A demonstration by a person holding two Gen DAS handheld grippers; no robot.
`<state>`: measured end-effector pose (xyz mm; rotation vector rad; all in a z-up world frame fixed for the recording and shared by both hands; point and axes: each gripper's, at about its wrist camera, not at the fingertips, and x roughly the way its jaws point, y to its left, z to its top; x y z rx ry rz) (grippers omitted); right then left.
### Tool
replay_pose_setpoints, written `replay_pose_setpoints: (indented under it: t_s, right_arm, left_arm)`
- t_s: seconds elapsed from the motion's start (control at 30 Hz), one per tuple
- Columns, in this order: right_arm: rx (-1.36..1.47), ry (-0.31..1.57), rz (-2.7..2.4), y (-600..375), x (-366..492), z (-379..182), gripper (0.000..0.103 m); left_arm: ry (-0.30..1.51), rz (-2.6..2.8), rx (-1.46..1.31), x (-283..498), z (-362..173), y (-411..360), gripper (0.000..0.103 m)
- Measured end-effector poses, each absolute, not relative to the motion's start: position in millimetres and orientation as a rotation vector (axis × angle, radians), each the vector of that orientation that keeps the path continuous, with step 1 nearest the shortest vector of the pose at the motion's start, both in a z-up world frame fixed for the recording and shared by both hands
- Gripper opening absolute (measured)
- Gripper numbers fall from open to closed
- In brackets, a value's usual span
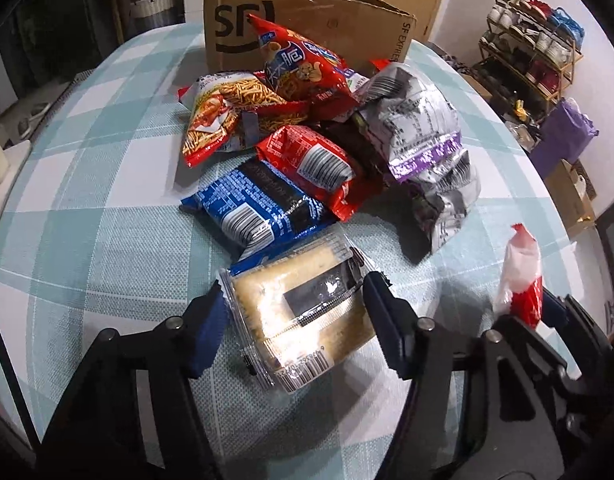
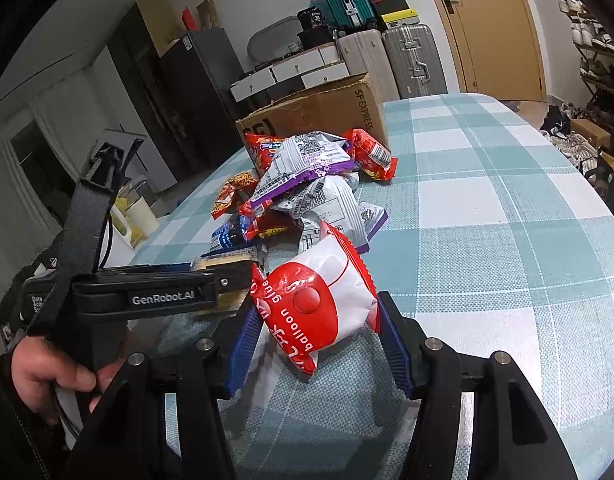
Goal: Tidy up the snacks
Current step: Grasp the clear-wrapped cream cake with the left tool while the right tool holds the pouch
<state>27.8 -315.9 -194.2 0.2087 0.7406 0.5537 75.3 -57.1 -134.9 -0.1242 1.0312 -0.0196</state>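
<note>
My left gripper (image 1: 295,316) straddles a clear-wrapped cake packet (image 1: 303,312) lying on the checked tablecloth (image 1: 107,208), at the near edge of the snack pile (image 1: 319,140); its blue pads sit right at the wrapper's sides (whether they actually press it, I cannot tell). My right gripper (image 2: 319,332) pinches a red-and-white pouch (image 2: 319,304), lifted just off the cloth. The cardboard box (image 1: 307,28) stands open behind the pile.
</note>
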Motion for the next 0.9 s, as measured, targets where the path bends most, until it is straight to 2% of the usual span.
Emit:
replay_pose_setpoints:
  t_s: [0.1, 0.17, 0.23, 0.5, 0.77, 0.9]
  right_arm:
    - [0.210, 0.739, 0.552, -315.8, 27.1, -193.2, 0.058]
    - [0.209, 0.738, 0.549, -315.8, 27.0, -193.0, 0.058]
    - [0.210, 0.738, 0.549, -315.6, 27.3, -192.8, 0.058]
    - [0.213, 0.738, 0.539, -316.1, 26.8, -193.6, 0.058]
    - [0.219, 0.746, 0.531, -317.0, 28.8, -196.3, 0.058]
    - [0.223, 0.746, 0.528, -317.9, 28.4, -196.7, 0.058]
  left_arm:
    - [1.015, -0.048, -0.133, 74.0, -133.4, -54.8, 0.056]
    - [1.004, -0.069, -0.153, 77.3, -130.5, -55.0, 0.042]
    - [0.998, -0.080, -0.159, 76.8, -128.0, -56.2, 0.040]
    - [1.005, -0.126, -0.193, 74.0, -132.6, -57.1, 0.040]
    - [0.995, -0.160, -0.212, 50.4, -126.1, -49.2, 0.031]
    - [0.997, -0.181, -0.214, 41.1, -126.6, -45.0, 0.030]
